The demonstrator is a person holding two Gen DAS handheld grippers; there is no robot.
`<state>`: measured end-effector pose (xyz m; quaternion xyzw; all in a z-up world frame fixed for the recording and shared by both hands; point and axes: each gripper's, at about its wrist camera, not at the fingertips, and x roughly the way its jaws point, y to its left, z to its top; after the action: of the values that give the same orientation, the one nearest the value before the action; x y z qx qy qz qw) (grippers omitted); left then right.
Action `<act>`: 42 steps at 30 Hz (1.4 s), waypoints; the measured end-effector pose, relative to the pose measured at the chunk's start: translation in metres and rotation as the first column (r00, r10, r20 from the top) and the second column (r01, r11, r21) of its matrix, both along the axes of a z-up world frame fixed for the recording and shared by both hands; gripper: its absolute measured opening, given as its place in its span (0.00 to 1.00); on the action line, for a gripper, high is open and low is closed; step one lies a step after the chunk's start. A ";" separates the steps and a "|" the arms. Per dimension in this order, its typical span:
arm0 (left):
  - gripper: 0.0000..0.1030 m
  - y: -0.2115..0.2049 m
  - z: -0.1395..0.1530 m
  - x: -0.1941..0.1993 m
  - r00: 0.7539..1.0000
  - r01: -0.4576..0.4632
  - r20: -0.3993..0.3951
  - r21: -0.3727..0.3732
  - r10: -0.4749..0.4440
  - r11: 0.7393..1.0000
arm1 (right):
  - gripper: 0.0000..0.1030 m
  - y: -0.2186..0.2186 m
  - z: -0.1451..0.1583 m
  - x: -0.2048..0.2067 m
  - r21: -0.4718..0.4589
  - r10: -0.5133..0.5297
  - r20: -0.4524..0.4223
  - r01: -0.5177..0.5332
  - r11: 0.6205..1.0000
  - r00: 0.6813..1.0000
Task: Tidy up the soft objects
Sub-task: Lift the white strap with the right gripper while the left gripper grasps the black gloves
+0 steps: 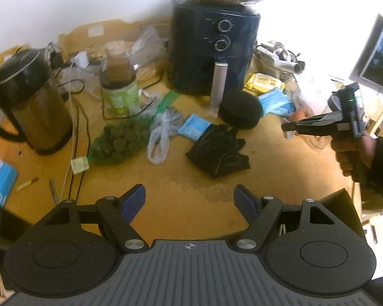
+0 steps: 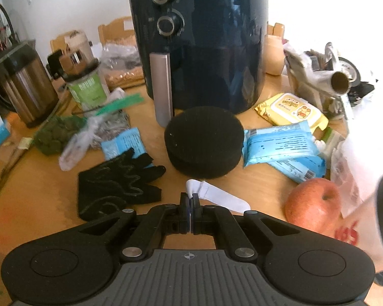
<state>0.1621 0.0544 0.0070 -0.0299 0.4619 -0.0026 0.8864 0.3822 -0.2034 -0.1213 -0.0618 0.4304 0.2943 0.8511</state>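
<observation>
My right gripper (image 2: 190, 202) is shut on a thin white strip (image 2: 222, 197) that trails off to the right, above the wooden table (image 2: 51, 204). In the left wrist view that gripper (image 1: 287, 127) hovers at the right, held by a hand in a dark sleeve. A pair of black gloves (image 2: 120, 181) lies just left of it, and a stack of round black foam pads (image 2: 204, 142) sits beyond. My left gripper (image 1: 189, 201) is open over bare table, with the gloves (image 1: 217, 153) and the foam pads (image 1: 240, 112) ahead of it.
A dark air fryer (image 2: 204, 38) stands at the back. Blue tissue packs (image 2: 280, 145), yellow wipes (image 2: 291, 109), an apple (image 2: 314, 204) and a white plastic bag (image 2: 357, 168) crowd the right. A kettle (image 1: 30, 102), a jar (image 1: 118, 81), a green net bag (image 1: 120, 140) and cables fill the left.
</observation>
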 end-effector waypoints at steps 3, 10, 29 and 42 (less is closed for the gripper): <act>0.74 -0.001 -0.002 0.010 0.999 0.044 0.008 0.011 -0.044 0.999 | 0.03 -0.010 0.015 -0.009 0.026 -0.005 0.004 0.005 1.000 1.000; 0.74 -0.007 -0.014 0.038 0.989 0.150 0.011 0.037 -0.150 0.988 | 0.03 -0.032 0.041 -0.033 0.063 -0.032 0.014 0.031 0.998 0.999; 0.73 -0.006 -0.101 0.118 0.944 0.326 -0.047 -0.019 -0.327 0.945 | 0.03 -0.079 0.073 -0.102 0.153 -0.207 -0.002 0.205 0.967 0.978; 0.73 0.007 -0.176 0.183 0.928 0.353 -0.098 -0.072 -0.359 0.933 | 0.03 -0.101 0.079 -0.135 0.156 -0.318 -0.017 0.317 0.936 0.948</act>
<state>0.3453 0.0617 -0.1686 0.0306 0.5072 -0.1738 0.8436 0.2474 -0.3044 -0.0427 0.0743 0.4068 0.1859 0.8913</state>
